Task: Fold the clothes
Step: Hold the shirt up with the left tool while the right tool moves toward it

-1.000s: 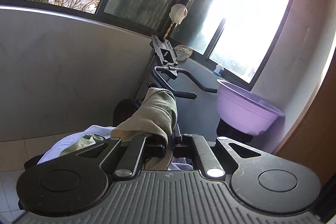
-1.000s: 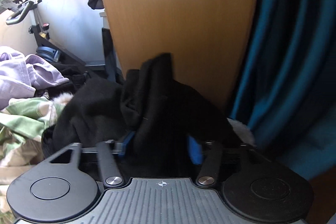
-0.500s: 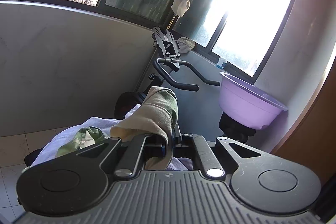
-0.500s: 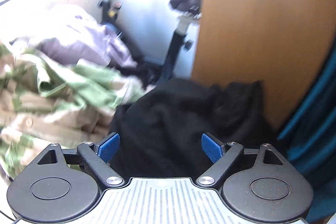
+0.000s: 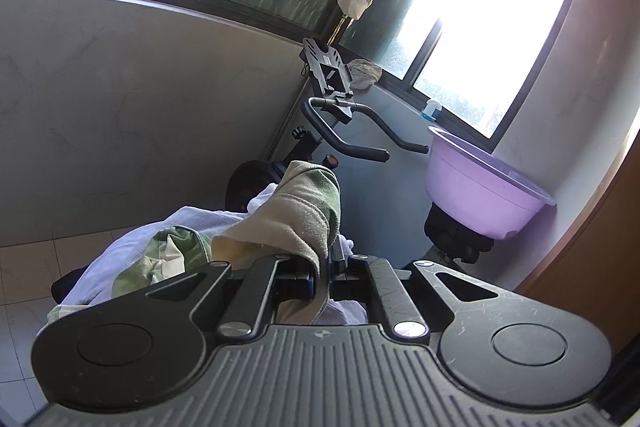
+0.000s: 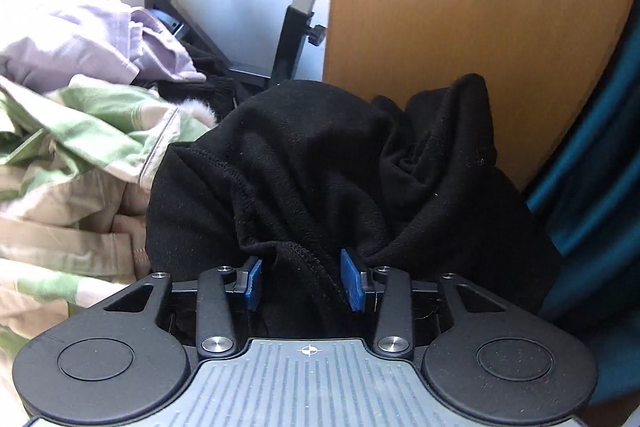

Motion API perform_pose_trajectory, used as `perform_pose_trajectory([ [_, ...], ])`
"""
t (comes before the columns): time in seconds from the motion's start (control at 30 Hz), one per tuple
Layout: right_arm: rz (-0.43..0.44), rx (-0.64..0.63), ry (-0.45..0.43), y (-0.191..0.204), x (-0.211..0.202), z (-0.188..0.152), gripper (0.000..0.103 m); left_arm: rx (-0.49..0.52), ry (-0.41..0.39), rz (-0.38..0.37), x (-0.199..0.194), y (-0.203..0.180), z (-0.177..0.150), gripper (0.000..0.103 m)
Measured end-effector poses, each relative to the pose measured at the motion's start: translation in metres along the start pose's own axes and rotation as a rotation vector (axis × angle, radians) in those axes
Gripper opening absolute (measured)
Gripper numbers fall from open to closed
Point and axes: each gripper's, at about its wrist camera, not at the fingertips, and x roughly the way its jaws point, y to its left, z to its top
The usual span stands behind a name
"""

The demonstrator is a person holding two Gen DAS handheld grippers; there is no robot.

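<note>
I've the left gripper (image 5: 320,281) clamped on the green-beige garment (image 5: 304,215), the right gripper (image 6: 301,281) seemingly pinching the black fleece (image 6: 320,163); next, lift one garment free.

A black exercise bike (image 5: 344,143) stands in the corner below the window (image 5: 472,39), a lilac plastic basin (image 5: 480,187) beside it, and a wooden panel (image 6: 460,27) borders a teal curtain (image 6: 600,155).

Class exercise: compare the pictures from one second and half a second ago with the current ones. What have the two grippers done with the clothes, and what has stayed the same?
The right gripper held the black garment a second ago, had its jaws wide open and off it half a second ago, and has now narrowed them around a fold of it again. The left gripper stays shut on the green and beige garment; the purple basin and exercise bike have not moved.
</note>
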Motion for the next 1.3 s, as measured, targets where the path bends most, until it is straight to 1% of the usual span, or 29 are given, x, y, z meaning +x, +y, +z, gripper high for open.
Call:
perform_pose_trajectory([
  [0.07, 0.005, 0.005, 0.001, 0.0, -0.005, -0.001, 0.043, 0.0, 0.013, -0.007, 0.002, -0.001, -0.001, 0.006],
  [0.1, 0.012, 0.016, 0.0, 0.0, -0.006, 0.0, 0.051, 0.002, 0.017, -0.01, 0.002, -0.001, -0.002, 0.006],
  [0.13, 0.028, 0.029, -0.01, -0.001, -0.01, 0.0, 0.056, 0.003, 0.02, -0.013, 0.002, -0.002, -0.002, 0.006],
  [0.17, 0.046, 0.043, -0.024, -0.003, -0.015, -0.001, 0.066, 0.006, 0.023, -0.015, 0.002, -0.002, -0.002, 0.006],
  [0.2, 0.065, 0.057, -0.037, -0.004, -0.02, -0.002, 0.072, 0.008, 0.026, -0.016, 0.002, -0.003, -0.002, 0.006],
  [0.27, 0.08, 0.053, -0.059, -0.005, -0.029, -0.004, 0.077, 0.006, 0.028, -0.019, 0.002, -0.001, -0.001, 0.006],
  [0.4, 0.075, 0.004, -0.086, 0.004, -0.044, 0.0, 0.077, -0.003, 0.026, -0.024, 0.001, 0.004, 0.001, 0.006],
  [0.47, 0.086, -0.02, -0.108, 0.012, -0.054, 0.005, 0.078, -0.002, 0.017, -0.025, -0.002, 0.007, 0.003, 0.006],
  [0.5, 0.098, -0.037, -0.124, 0.017, -0.058, 0.009, 0.08, 0.002, 0.01, -0.026, -0.004, 0.009, 0.004, 0.006],
  [0.53, 0.115, -0.056, -0.14, 0.023, -0.061, 0.012, 0.082, 0.009, -0.001, -0.029, -0.007, 0.011, 0.005, 0.006],
  [0.6, 0.155, -0.094, -0.169, 0.036, -0.067, 0.019, 0.09, 0.04, -0.045, -0.044, -0.015, 0.014, 0.006, 0.006],
  [0.67, 0.195, -0.129, -0.188, 0.05, -0.068, 0.028, 0.092, 0.073, -0.097, -0.072, -0.026, 0.015, 0.009, 0.006],
  [0.7, 0.214, -0.146, -0.195, 0.058, -0.067, 0.032, 0.092, 0.08, -0.117, -0.09, -0.031, 0.017, 0.01, 0.006],
  [0.77, 0.249, -0.186, -0.209, 0.076, -0.065, 0.042, 0.092, 0.059, -0.139, -0.13, -0.039, 0.024, 0.015, 0.006],
  [0.83, 0.283, -0.246, -0.217, 0.101, -0.06, 0.051, 0.094, 0.021, -0.148, -0.174, -0.046, 0.034, 0.02, 0.006],
  [0.87, 0.303, -0.281, -0.214, 0.115, -0.056, 0.056, 0.099, 0.002, -0.153, -0.198, -0.049, 0.039, 0.022, 0.006],
  [0.9, 0.322, -0.319, -0.208, 0.13, -0.05, 0.06, 0.1, -0.001, -0.155, -0.215, -0.052, 0.043, 0.023, 0.006],
  [0.93, 0.328, -0.352, -0.211, 0.145, -0.045, 0.063, 0.1, 0.0, -0.156, -0.221, -0.055, 0.046, 0.024, 0.006],
  [1.0, 0.31, -0.401, -0.222, 0.17, -0.031, 0.069, 0.1, 0.001, -0.159, -0.233, -0.061, 0.052, 0.025, 0.006],
  [1.07, 0.273, -0.417, -0.209, 0.191, -0.014, 0.077, 0.098, -0.007, -0.161, -0.241, -0.067, 0.06, 0.025, 0.006],
  [1.13, 0.246, -0.423, -0.176, 0.205, 0.001, 0.083, 0.092, -0.015, -0.167, -0.25, -0.073, 0.068, 0.026, 0.006],
  [1.17, 0.249, -0.419, -0.16, 0.208, 0.006, 0.084, 0.085, -0.014, -0.172, -0.255, -0.076, 0.07, 0.026, 0.006],
  [1.2, 0.258, -0.411, -0.145, 0.209, 0.009, 0.086, 0.071, -0.013, -0.176, -0.26, -0.079, 0.073, 0.027, 0.006],
  [1.23, 0.271, -0.392, -0.132, 0.208, 0.011, 0.087, 0.061, 0.003, -0.18, -0.268, -0.082, 0.072, 0.027, 0.006],
  [1.27, 0.278, -0.361, -0.122, 0.205, 0.011, 0.088, 0.037, 0.019, -0.185, -0.275, -0.085, 0.071, 0.028, 0.006],
  [1.3, 0.283, -0.328, -0.113, 0.2, 0.01, 0.089, 0.021, 0.043, -0.189, -0.283, -0.086, 0.067, 0.029, 0.006],
])
